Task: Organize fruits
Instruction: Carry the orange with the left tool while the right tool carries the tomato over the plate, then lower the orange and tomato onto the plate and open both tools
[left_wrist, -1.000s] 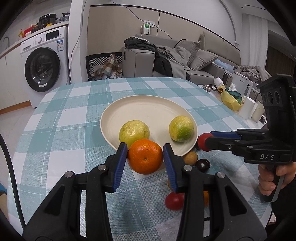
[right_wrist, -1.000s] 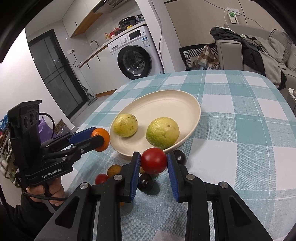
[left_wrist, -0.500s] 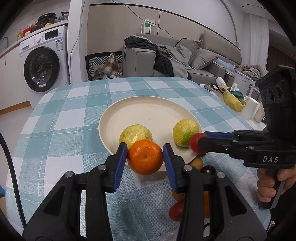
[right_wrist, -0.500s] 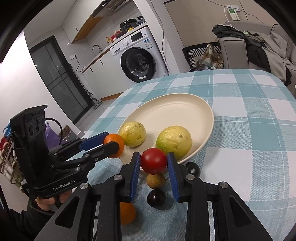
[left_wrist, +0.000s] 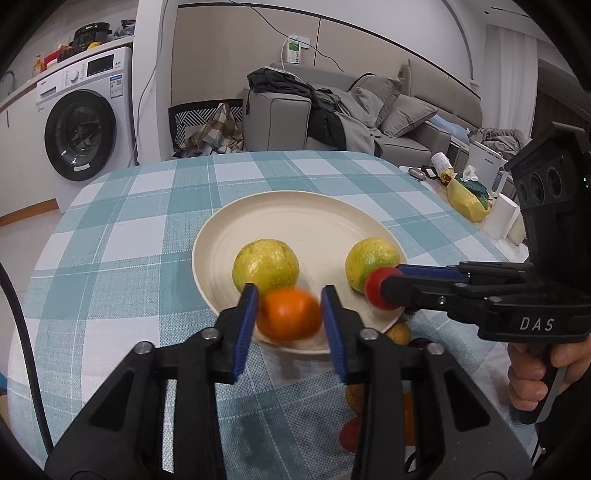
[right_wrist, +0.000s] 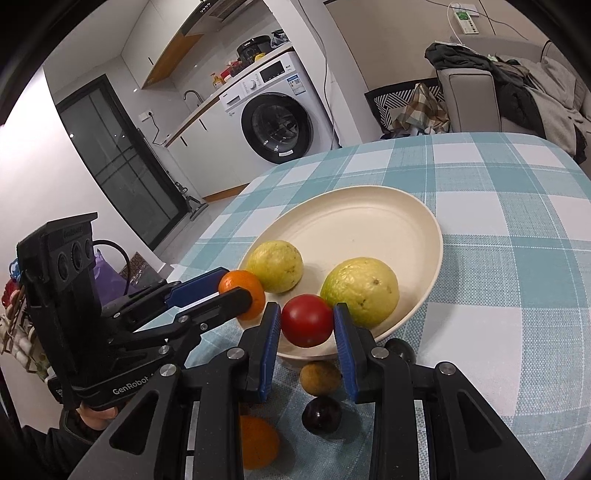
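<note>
Nearest the right wrist camera, the right gripper (right_wrist: 307, 325) has its 2 blue-padded black jaws clamped on a round red tomato-like fruit (right_wrist: 307, 320), held just over the near rim of the shallow cream round plate (right_wrist: 388, 221). Below it on the teal-and-white checked tablecloth (right_wrist: 517, 295) lie loose fruits: a small brown round fruit (right_wrist: 320, 377), a dark purple round fruit (right_wrist: 321, 414), a second dark one (right_wrist: 400, 350) against the plate's edge, and an orange fruit (right_wrist: 258, 446) partly hidden by the gripper's frame.

In the left wrist view, the left gripper (left_wrist: 289, 314) holds a round orange mandarin (left_wrist: 289, 314), blurred, between its blue pads. Its jaws have just been closing further, with the mandarin between them; the pads appear to touch its sides. The mandarin sits over the plate's near rim, just in front of the left yellow-green guava (left_wrist: 265, 265).

Inside the plate rest 2 fruits: that left guava and a second yellow-green guava (left_wrist: 371, 263) to the right, apart from each other. The red fruit is just beside the right guava.

A hand (left_wrist: 535, 373) grips the right gripper's black handle at the right edge.

Beyond the table stand a white front-loading washing machine (left_wrist: 85, 122) and a grey sofa piled with clothes (left_wrist: 332, 110).
</note>
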